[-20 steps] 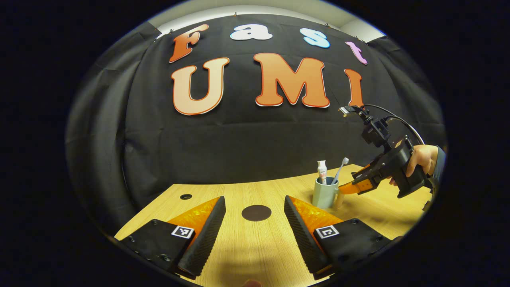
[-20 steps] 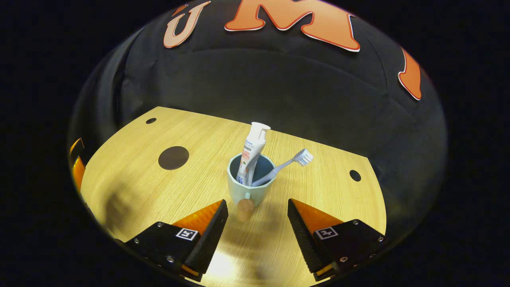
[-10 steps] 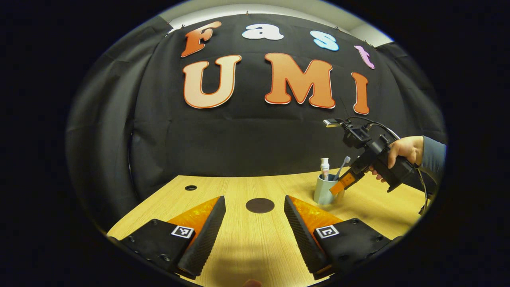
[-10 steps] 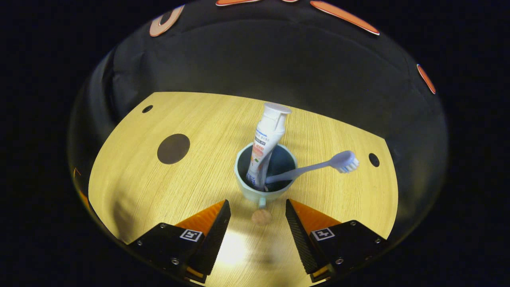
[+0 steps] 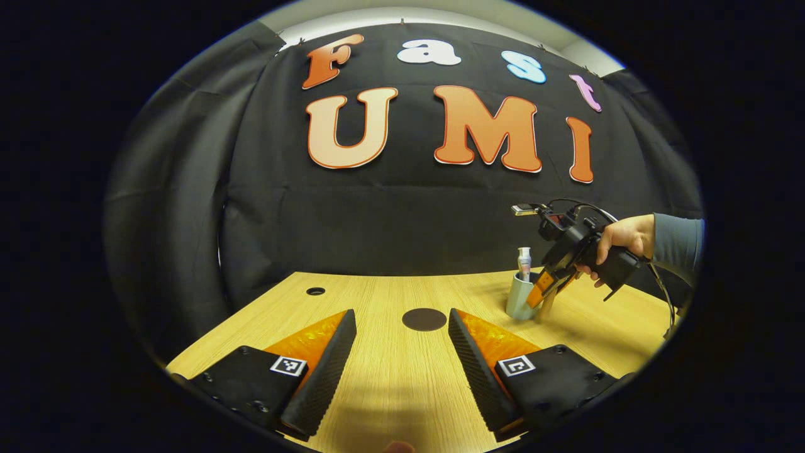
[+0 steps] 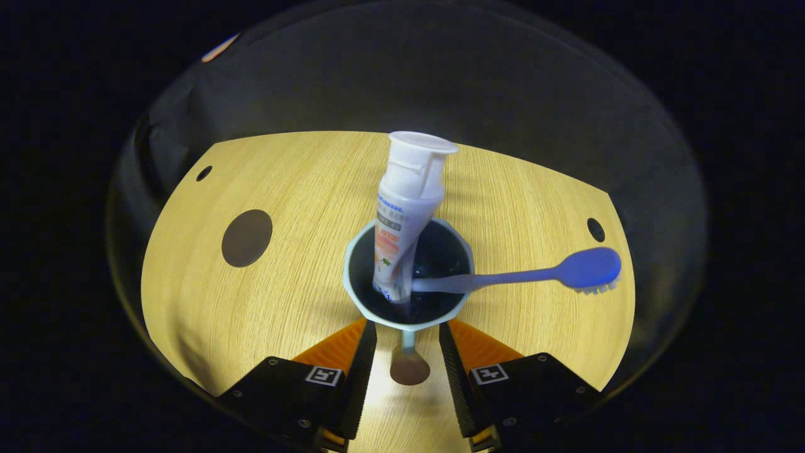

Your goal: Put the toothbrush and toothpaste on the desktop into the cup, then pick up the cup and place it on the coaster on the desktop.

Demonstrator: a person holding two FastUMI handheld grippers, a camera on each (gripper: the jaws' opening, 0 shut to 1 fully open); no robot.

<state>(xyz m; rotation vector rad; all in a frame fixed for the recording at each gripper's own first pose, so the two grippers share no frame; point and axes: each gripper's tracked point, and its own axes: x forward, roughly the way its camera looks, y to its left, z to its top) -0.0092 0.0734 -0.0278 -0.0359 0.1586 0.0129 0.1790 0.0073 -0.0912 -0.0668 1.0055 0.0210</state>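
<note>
In the right gripper view, the pale green cup (image 6: 407, 277) sits at the centre of the frame on the light wooden desktop (image 6: 283, 189). The toothpaste tube (image 6: 405, 214) stands in the cup, cap up, leaning slightly toward the upper right. The toothbrush (image 6: 516, 277) rests in the cup too, its handle lying across the rim and its head stretching out toward the right of the frame. The right gripper (image 6: 407, 352) is at the bottom centre, its jaws narrowed on either side of the cup's handle (image 6: 409, 365), which ends in a brown round knob; whether the fingers already press on it I cannot tell. The dark round coaster (image 6: 246, 238) lies to the left of the cup, well apart from it.

In the left gripper view, the left gripper (image 5: 401, 343) hovers over the desktop at the bottom of the frame with its jaws spread wide and nothing between them. The coaster (image 5: 424, 319) lies just beyond its fingertips. At the right, a hand (image 5: 622, 236) holds the right gripper (image 5: 548, 286) tilted down against the cup (image 5: 521, 299).
</note>
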